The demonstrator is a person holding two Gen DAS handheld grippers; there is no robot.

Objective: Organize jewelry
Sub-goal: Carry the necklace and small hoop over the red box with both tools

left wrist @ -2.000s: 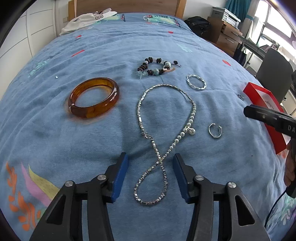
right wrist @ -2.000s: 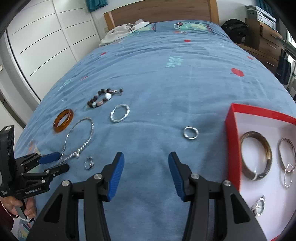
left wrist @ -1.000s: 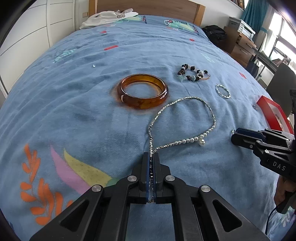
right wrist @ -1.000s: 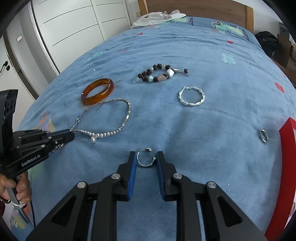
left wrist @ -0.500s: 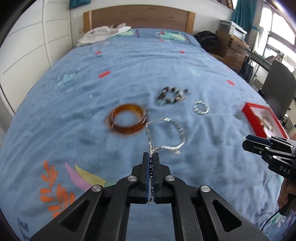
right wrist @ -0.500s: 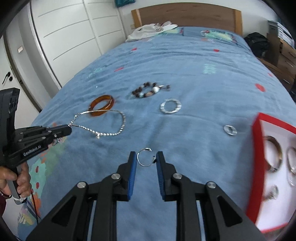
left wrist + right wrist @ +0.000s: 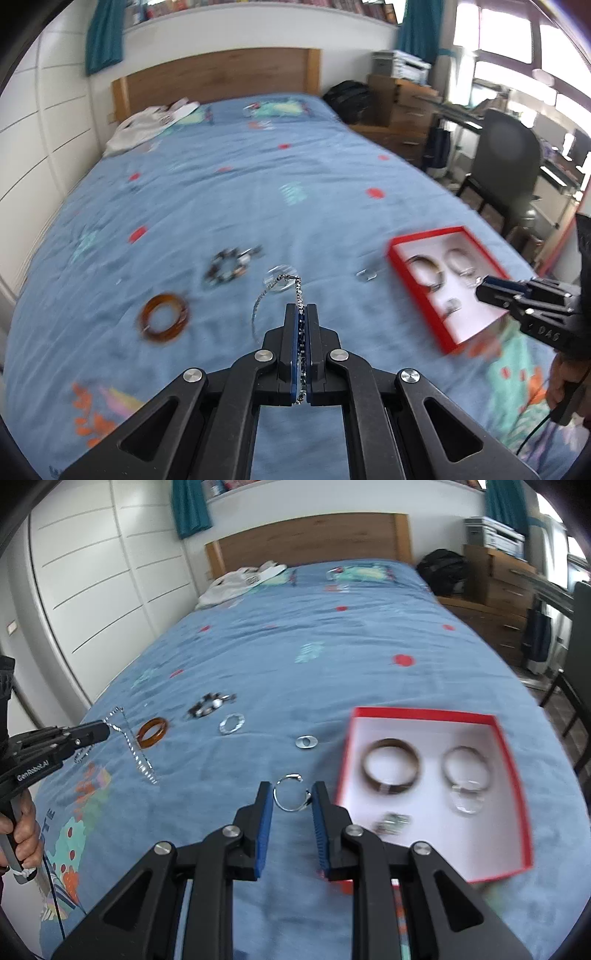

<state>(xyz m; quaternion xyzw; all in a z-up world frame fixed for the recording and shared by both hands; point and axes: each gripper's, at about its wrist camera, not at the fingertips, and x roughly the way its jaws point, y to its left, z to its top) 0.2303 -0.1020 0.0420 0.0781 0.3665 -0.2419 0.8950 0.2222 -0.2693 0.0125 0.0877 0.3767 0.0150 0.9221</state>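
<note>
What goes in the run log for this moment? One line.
left claw: shut on silver necklace | right claw: shut on open ring | red box: holds bangles | amber bangle: on bed

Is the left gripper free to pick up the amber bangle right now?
Probably not: the left gripper is shut on the silver necklace, which dangles from it. The amber bangle itself lies unobstructed on the bedspread.
</note>
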